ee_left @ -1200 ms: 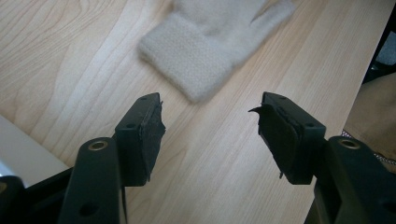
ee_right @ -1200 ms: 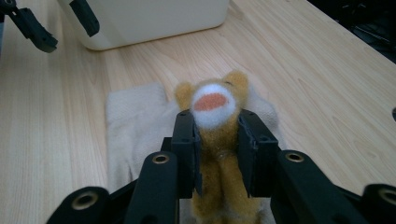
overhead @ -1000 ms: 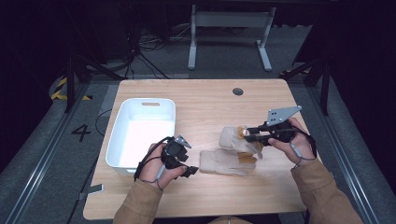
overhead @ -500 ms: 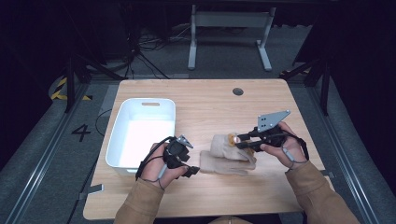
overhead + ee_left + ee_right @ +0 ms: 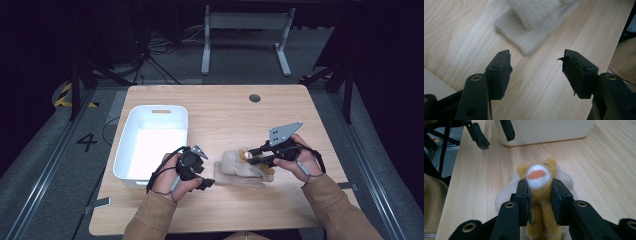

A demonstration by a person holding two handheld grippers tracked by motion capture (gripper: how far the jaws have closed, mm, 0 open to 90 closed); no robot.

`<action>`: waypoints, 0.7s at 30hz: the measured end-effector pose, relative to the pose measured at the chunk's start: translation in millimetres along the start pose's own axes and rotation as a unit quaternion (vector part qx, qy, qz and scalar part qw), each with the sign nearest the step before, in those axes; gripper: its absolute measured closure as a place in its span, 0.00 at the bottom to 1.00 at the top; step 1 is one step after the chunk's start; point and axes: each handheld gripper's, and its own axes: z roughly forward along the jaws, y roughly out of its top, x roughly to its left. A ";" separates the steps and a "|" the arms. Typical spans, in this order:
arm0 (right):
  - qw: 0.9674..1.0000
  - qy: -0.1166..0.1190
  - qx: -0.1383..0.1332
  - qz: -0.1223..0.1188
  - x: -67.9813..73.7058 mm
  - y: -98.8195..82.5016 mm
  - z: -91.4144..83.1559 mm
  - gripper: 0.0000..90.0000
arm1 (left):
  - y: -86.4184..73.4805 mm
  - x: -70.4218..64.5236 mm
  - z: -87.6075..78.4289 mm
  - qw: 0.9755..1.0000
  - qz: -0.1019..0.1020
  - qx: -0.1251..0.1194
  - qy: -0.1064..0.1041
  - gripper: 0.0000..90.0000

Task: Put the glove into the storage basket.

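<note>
A painted "4" (image 5: 87, 142) marks the floor left of the table (image 5: 225, 107).

Left gripper (image 5: 536, 67): two black plastic jaws rising from six o'clock, one at seven, one at four, set well apart with bare table between them. Each carries a dark rubber pad (image 5: 505, 68) on its inner face, edges frayed; the right pad's upper corner is curled away.

Light wooden table top (image 5: 461, 42), pale grain running diagonally.

Folded cream-beige fleece cloth (image 5: 529, 37) at twelve o'clock, blurred, lying flat on the wood; one rounded corner points toward the gap between the jaws, clear of both pads.

White edge (image 5: 431, 85) at nine o'clock, kind cannot be told.

Tan fabric (image 5: 624, 60) at three o'clock, beyond the table's edge.
</note>
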 end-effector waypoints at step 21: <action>0.998 0.010 0.053 0.012 -5.8 -18.8 35.3 0.77 | 1.7 -0.2 5.3 1.000 0.000 0.006 -0.003 0.45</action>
